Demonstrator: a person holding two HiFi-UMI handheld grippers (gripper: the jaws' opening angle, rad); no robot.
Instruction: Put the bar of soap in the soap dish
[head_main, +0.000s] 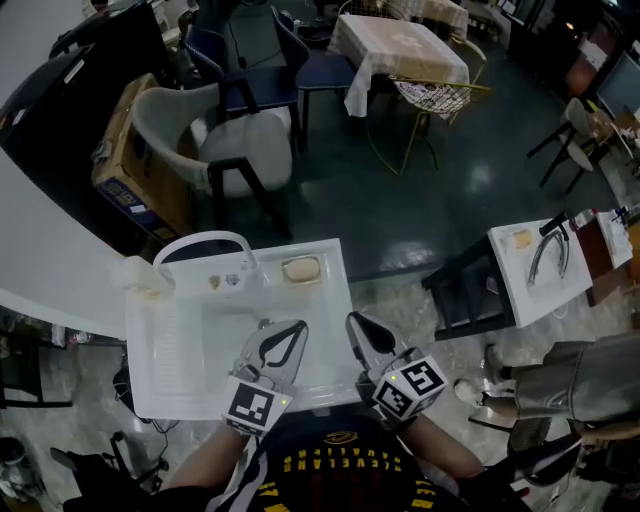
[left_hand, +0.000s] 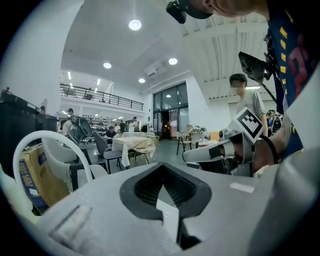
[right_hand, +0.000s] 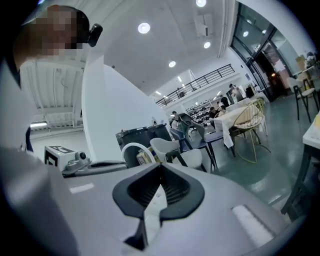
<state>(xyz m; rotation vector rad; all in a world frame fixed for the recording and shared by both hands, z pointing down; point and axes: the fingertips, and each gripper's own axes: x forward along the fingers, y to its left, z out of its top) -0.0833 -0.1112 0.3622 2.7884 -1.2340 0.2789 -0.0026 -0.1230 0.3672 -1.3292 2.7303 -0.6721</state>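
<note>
A tan bar of soap (head_main: 300, 269) lies in the white soap dish (head_main: 283, 273) on the back right ledge of the white sink (head_main: 160, 340), right of the arched white faucet (head_main: 205, 240). My left gripper (head_main: 296, 328) hangs over the basin's near side, shut and holding nothing. My right gripper (head_main: 353, 321) hovers at the sink's right edge, also shut and holding nothing. Both sit well short of the soap. In the left gripper view the jaws (left_hand: 161, 172) meet with nothing between them; the same holds in the right gripper view (right_hand: 160, 171). The faucet (right_hand: 131, 148) shows beyond them.
Behind the sink stand a white chair (head_main: 215, 135), a cardboard box (head_main: 135, 160), dark chairs and a cloth-covered table (head_main: 395, 45). A second white sink unit (head_main: 545, 262) stands at the right, with a person (head_main: 575, 385) beside it.
</note>
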